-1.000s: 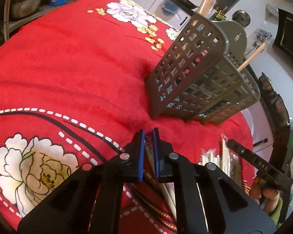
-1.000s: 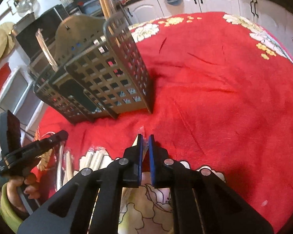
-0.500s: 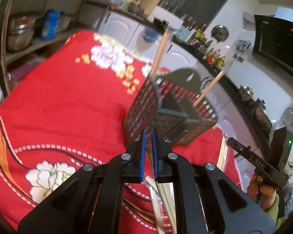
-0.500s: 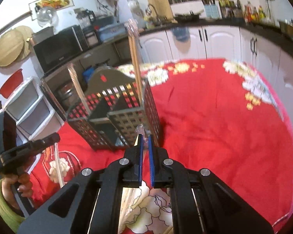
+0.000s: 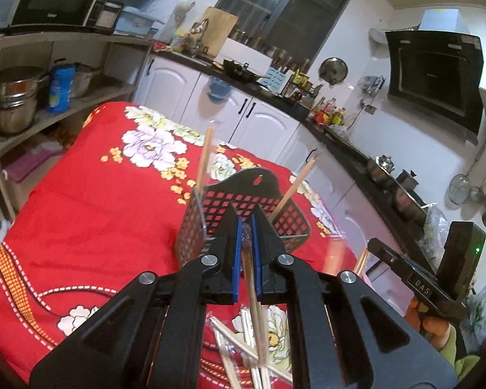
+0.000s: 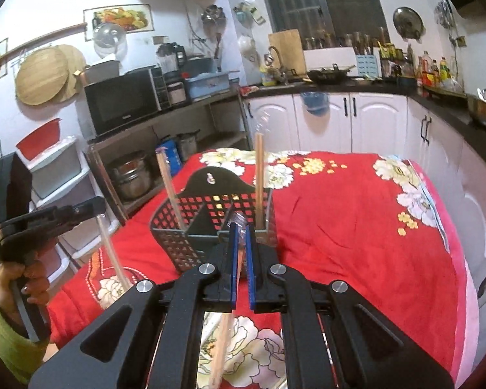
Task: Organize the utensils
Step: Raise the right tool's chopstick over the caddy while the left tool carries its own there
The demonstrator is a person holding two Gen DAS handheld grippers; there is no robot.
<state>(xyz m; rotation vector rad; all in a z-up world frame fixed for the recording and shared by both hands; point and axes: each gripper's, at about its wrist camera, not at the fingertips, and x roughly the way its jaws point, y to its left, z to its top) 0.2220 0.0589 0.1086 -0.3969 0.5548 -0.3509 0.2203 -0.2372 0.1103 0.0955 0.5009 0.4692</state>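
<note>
Both grippers, left (image 5: 247, 227) and right (image 6: 239, 233), tilt downward, fingers clamping wrapped chopsticks (image 5: 254, 308).

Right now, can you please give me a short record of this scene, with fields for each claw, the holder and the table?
left claw: shut on a wrapped pair of chopsticks, which hangs down from it
right claw: shut on another wrapped pair, also hanging down
holder: black lattice basket with compartments, standing on the table
in holder: two chopstick pairs, one upright, one leaning
left on table: several wrapped chopsticks below the left claw
table: red floral cloth
</note>
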